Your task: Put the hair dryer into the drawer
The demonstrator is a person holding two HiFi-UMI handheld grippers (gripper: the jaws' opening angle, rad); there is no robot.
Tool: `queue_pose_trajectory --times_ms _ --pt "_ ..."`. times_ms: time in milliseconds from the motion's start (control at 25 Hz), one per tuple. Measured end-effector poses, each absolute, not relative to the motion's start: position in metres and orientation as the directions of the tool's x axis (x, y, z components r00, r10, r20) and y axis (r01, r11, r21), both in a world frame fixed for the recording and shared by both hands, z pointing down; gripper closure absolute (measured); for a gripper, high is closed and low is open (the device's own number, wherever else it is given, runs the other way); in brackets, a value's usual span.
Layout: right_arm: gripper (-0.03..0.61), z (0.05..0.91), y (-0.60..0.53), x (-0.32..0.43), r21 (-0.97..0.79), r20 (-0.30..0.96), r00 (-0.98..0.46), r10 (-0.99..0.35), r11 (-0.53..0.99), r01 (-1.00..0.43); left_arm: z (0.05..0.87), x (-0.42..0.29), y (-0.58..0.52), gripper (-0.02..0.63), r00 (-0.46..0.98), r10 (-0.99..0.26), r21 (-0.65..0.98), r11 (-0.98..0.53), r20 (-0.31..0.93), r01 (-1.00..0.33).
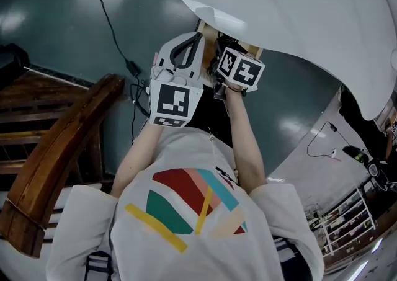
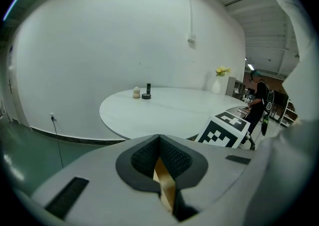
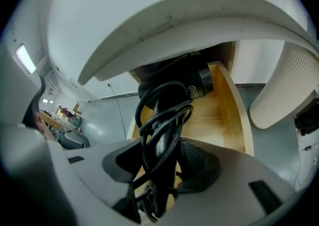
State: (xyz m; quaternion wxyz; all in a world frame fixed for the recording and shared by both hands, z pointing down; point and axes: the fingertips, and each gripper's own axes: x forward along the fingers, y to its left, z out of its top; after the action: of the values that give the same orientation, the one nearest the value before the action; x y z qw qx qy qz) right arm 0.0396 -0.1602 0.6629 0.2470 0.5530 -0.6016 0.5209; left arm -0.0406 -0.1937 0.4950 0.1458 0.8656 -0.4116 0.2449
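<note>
The black hair dryer (image 3: pixel 174 83), its cord (image 3: pixel 157 125) coiled round the handle, hangs over the open wooden drawer (image 3: pixel 224 115) just under the white table top (image 3: pixel 164 15). My right gripper (image 3: pixel 160 165) is shut on the dryer's handle and cord. In the head view both grippers sit close together at the drawer (image 1: pixel 248 46) below the table (image 1: pixel 298 13), with the left gripper (image 1: pixel 186 50) beside the right gripper (image 1: pixel 223 66). The left gripper (image 2: pixel 159 142) has its pads together at the tips; a sliver of wood shows in the slit behind them.
A dark wooden stair rail (image 1: pixel 56 149) stands at the left, and a black cable (image 1: pixel 111 25) lies on the green floor. A white ribbed chair back (image 3: pixel 284 90) is right of the drawer. A far round table (image 2: pixel 169 108) carries small items (image 2: pixel 142 93) and a vase (image 2: pixel 218 84).
</note>
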Motion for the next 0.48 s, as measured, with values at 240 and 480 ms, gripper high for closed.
queue_pose_trajectory --times_ms 240,480 --pt "0.382 0.678 -0.167 0.044 -0.332 0.882 -0.255 -0.397 -0.139 -0.933 0.504 -0.043 -0.181 0.597 0.534 -0.629 0.063 -0.613 0.565 -0.788" --pt "0.382 0.691 -0.169 0.045 -0.343 0.888 -0.254 -0.384 -0.184 -0.921 0.508 -0.046 -0.175 0.597 0.527 -0.629 0.068 -0.603 0.571 -0.795"
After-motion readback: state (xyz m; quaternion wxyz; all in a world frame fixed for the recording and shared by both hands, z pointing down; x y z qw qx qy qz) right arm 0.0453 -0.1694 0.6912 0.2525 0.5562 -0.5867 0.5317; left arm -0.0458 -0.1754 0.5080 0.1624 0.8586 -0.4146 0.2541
